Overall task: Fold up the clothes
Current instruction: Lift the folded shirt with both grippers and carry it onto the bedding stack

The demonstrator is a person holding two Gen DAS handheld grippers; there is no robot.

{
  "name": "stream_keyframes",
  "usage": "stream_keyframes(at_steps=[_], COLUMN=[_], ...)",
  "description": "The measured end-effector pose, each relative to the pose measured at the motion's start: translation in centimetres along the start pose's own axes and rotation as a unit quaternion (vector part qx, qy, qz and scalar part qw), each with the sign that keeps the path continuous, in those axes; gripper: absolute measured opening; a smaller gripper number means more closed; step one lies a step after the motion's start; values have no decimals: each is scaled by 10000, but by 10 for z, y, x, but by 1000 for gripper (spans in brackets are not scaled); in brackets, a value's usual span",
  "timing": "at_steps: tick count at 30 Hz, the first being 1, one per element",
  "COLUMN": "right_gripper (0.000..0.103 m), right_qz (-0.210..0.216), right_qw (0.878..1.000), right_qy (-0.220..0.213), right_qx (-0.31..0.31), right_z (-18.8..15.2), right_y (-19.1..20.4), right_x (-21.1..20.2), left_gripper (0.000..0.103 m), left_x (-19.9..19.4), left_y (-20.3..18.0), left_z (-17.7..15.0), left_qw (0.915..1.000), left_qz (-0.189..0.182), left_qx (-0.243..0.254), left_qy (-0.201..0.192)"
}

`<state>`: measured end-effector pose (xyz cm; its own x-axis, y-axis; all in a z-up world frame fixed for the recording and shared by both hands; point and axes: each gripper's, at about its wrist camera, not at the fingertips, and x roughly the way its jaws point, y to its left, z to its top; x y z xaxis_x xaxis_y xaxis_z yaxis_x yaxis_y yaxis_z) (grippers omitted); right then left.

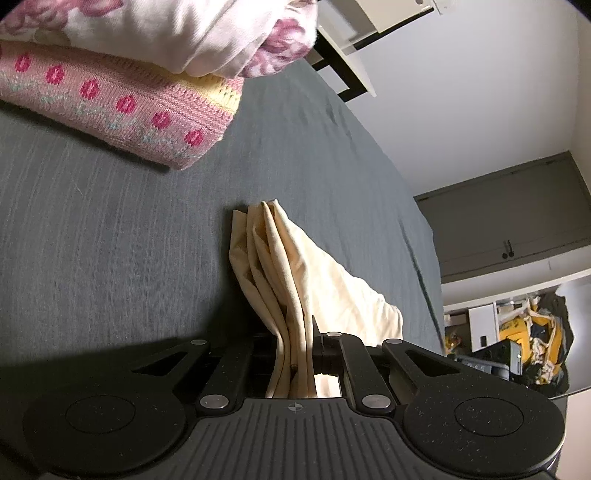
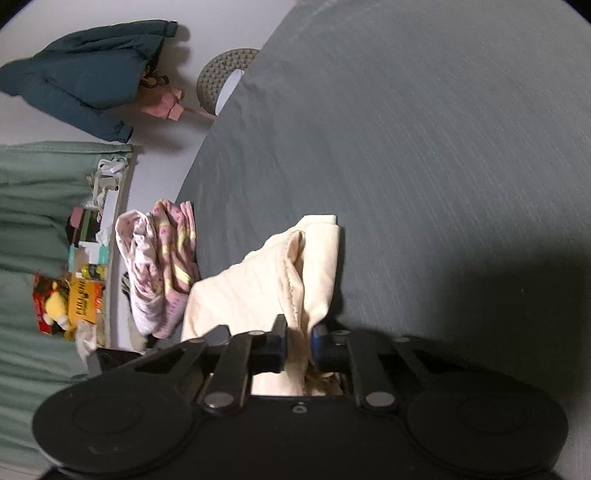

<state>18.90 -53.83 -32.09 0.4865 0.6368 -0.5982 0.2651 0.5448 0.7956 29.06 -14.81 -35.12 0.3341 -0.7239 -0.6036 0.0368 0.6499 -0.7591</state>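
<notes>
**Both grippers clamped on the cream garment, cloth strung out over the bed**

Here we are mid-fold: the left gripper point(image 1: 295, 354) has its jaws pinched onto a bunched edge of the cream garment point(image 1: 295, 266), pleats gathered tight between the fingers. Over on the other side, the right gripper point(image 2: 297, 347) is closed on another bunch of the same cream cloth point(image 2: 266, 280), fabric pressed between the blue-faced pads point(image 2: 317, 341).

From each camera the garment runs straight ahead, away from the fingers, its far end draped down onto the grey bedspread point(image 1: 110, 240). So the long axis lies along each gripper's own pointing line, and neither hand is nearer — both already hold it. Both tools look tipped on their sides, the room's walls and doors running sideways through the frames.

Beyond the left gripper, well apart from the cream piece, sits a folded pink knit point(image 1: 110, 107) with a floral white piece point(image 1: 192, 33) on top — looks like the finished stack. My read: the next move depends on bringing these two gripped ends together or laying them flat.
</notes>
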Motion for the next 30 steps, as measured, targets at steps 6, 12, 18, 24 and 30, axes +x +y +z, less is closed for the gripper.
stream_keyframes(at_steps=[6, 12, 18, 24, 30], right_gripper=[8, 8, 8, 8, 8], right_qz=[-246, -285, -72, 108, 76], right_qw=[9962, 9850, 9731, 9628, 9579], right_qy=[-486, -683, -865, -828, -759], right_qx=[-685, -1557, -2134, -2572, -2767], right_z=[-20, -42, -55, -54, -42], right_y=[31, 95, 169, 245, 300], right_x=[-10, -25, -22, 10, 63], left_gripper=[8, 8, 8, 8, 8], left_x=[-16, -59, -127, -199, -242], left_y=[-21, -51, -65, -63, -38], left_z=[-4, -1, 23, 66, 116], left_qw=[9982, 9914, 9838, 9750, 9653], left_qz=[170, 233, 265, 595, 1088], left_qx=[541, 1174, 1439, 1552, 1538], left_qy=[-203, -525, -1034, -1478, -1809])
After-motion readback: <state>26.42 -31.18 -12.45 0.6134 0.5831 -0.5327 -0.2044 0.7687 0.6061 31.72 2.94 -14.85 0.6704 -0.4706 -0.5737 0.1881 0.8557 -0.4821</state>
